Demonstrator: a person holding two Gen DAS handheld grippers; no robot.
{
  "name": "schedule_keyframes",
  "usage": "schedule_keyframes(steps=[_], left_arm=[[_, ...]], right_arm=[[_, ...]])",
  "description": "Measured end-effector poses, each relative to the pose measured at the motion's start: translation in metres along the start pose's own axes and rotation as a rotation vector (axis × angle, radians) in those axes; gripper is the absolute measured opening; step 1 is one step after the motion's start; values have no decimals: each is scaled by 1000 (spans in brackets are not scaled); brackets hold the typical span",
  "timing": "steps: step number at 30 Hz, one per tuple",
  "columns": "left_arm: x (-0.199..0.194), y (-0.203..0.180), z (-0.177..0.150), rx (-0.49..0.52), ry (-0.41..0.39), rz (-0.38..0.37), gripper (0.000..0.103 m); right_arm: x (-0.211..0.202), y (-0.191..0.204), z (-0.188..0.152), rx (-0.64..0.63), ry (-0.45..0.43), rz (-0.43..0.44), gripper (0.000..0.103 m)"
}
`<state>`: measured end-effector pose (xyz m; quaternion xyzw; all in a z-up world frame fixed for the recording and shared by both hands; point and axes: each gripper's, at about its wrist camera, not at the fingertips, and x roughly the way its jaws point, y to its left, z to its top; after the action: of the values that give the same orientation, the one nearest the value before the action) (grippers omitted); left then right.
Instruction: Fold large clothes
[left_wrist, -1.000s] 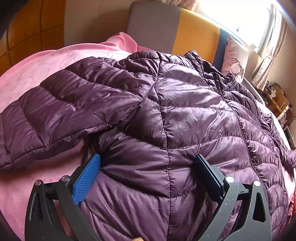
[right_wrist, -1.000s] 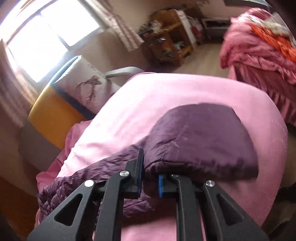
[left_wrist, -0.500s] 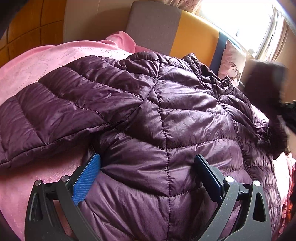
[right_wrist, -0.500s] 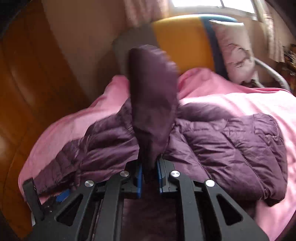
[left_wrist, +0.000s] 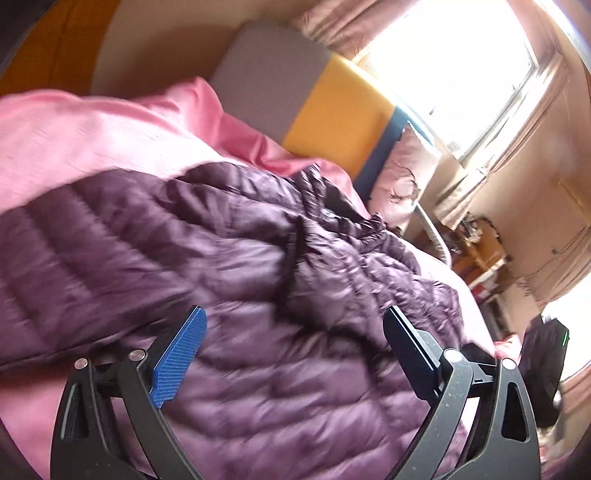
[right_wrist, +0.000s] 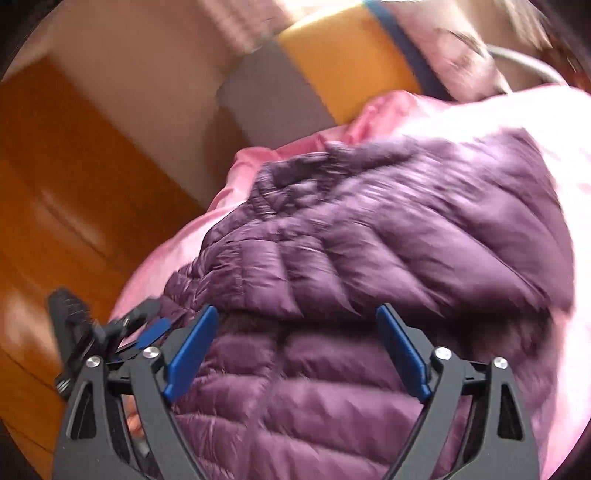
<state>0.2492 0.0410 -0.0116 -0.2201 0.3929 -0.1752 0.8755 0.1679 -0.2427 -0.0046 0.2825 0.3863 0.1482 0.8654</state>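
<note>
A purple quilted puffer jacket (left_wrist: 258, 295) lies spread on a pink bedspread (left_wrist: 92, 140). It also fills the right wrist view (right_wrist: 369, 258), with one sleeve folded across its body. My left gripper (left_wrist: 295, 350) is open and empty, its jaws wide apart just above the jacket's lower part. My right gripper (right_wrist: 295, 350) is open and empty too, jaws wide over the jacket. The left gripper (right_wrist: 110, 332) shows at the lower left of the right wrist view. Both views are blurred by motion.
A grey, yellow and blue headboard (left_wrist: 314, 110) and a pale pillow (left_wrist: 402, 177) stand at the bed's far end under a bright window (left_wrist: 461, 66). Orange wooden panels (right_wrist: 55, 221) line the left side. Cluttered furniture (left_wrist: 480, 258) stands at the right.
My right gripper has let go of the sleeve, which now lies across the jacket, and its jaws have opened wide. My left gripper has shifted, still open.
</note>
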Motion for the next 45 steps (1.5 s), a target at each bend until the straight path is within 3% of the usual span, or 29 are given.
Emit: schedule_keyframes(steps=[4, 7, 8, 9, 13, 16, 19, 21, 23, 25, 30, 32, 36, 41, 45], left_arm=[[44, -6, 13, -35, 67, 4, 95], [69, -16, 16, -23, 129, -5, 50], [76, -19, 15, -6, 148, 15, 22], [77, -20, 15, 8, 142, 30, 11], [51, -14, 15, -15, 63, 13, 7], [27, -3, 15, -13, 7, 49, 6], [24, 10, 11, -10, 13, 133, 6], [28, 22, 0, -19, 43, 172, 6], [30, 26, -8, -14, 66, 161, 6], [28, 25, -10, -3, 53, 150, 6], [23, 20, -7, 18, 24, 125, 6], [23, 14, -9, 41, 24, 113, 6], [22, -1, -4, 107, 0, 127, 6], [18, -1, 2, 133, -41, 167, 6], [44, 10, -9, 151, 22, 214, 6]], right_arm=[[-28, -50, 0, 179, -41, 3, 92], [-33, -83, 2, 312, -92, 22, 92], [-32, -92, 4, 350, -105, 32, 92], [-31, -100, 6, 395, -116, 50, 92], [-34, -116, 16, 505, -203, 125, 93], [-37, -127, 23, 596, -269, 203, 93], [-37, -136, 23, 631, -320, 161, 92], [-35, -147, 20, 652, -298, 133, 83], [-41, -143, 21, 608, -268, 98, 82], [-61, -134, 23, 529, -284, 1, 86], [-86, -82, 43, 230, -311, -124, 86], [-71, -60, 48, 138, -276, -132, 86], [-15, -32, 70, -17, -194, -231, 86], [47, -72, 91, -18, -116, -392, 86], [71, -95, 84, -18, -80, -464, 89]])
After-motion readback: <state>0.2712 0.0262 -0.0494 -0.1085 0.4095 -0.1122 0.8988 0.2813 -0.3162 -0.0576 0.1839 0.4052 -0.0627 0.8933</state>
